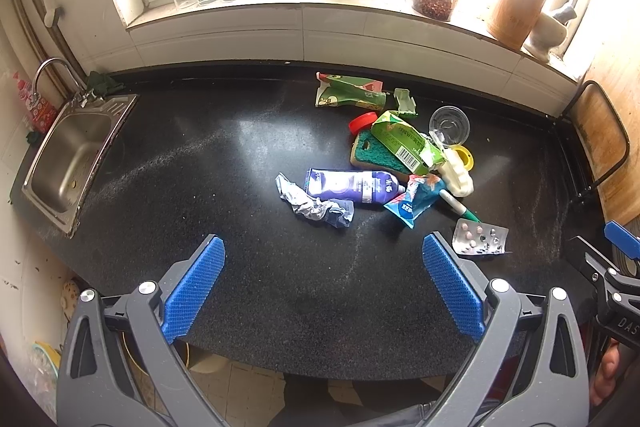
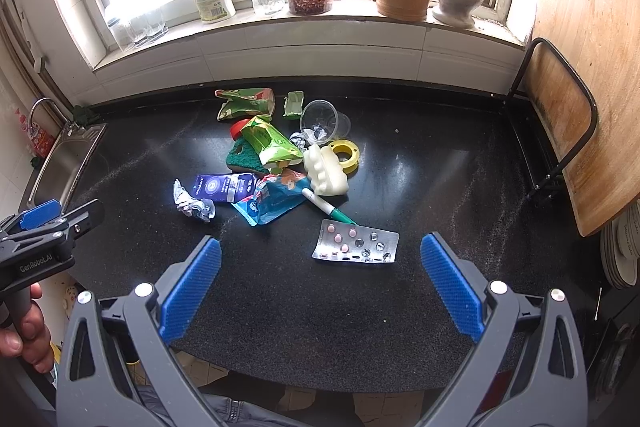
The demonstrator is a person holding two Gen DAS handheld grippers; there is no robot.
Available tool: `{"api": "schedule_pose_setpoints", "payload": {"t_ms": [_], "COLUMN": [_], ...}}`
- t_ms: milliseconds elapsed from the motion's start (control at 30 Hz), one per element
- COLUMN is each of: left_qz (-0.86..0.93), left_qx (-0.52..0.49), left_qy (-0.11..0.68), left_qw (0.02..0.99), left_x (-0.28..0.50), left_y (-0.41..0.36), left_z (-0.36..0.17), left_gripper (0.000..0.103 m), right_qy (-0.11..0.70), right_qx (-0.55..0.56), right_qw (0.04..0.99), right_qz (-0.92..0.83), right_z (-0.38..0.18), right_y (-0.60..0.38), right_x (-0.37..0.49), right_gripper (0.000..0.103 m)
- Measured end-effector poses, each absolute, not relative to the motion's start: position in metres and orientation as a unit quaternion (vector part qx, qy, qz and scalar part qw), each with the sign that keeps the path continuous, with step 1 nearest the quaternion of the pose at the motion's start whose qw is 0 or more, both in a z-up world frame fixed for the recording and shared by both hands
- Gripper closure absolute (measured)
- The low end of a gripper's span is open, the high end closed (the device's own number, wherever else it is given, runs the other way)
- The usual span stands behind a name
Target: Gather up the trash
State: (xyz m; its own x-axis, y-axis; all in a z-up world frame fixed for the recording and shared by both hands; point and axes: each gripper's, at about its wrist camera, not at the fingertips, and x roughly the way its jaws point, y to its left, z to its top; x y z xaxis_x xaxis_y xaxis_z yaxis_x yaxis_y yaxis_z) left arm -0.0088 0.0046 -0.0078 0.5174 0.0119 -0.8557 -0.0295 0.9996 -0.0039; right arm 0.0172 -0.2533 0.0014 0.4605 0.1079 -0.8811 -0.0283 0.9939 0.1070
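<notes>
Trash pile (image 2: 280, 163) sat at 12 o'clock of both grippers, left (image 1: 323, 255) and right (image 2: 320, 255), spread wide, empty, presumably staged for approach.

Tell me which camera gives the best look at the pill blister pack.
The right wrist view. The blister pack lies whole and near the middle, between the open right tool fingers, pink pills and empty pockets distinct. In the left wrist view the pack is smaller, off to the right, its near edge hidden behind the left tool finger.
</notes>
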Motion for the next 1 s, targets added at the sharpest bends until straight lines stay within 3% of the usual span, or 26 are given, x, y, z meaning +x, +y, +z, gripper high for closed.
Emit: {"api": "schedule_pose_setpoints", "payload": {"t_ms": [1000], "left_qz": [0.013], "left_qx": [-0.018], "left_qy": [0.501], "left_qw": [0.865], "left_x": [-0.0013], "left_y": [0.0015], "left_z": [-0.0124], "left_gripper": [0.007], "right_qy": [0.522], "right_qx": [0.036], "right_qw": [0.851], "right_qz": [0.043], "right_z": [0.0002], "right_y": [-0.2504], "right_x": [0.0233], "right_gripper": [0.006]}}
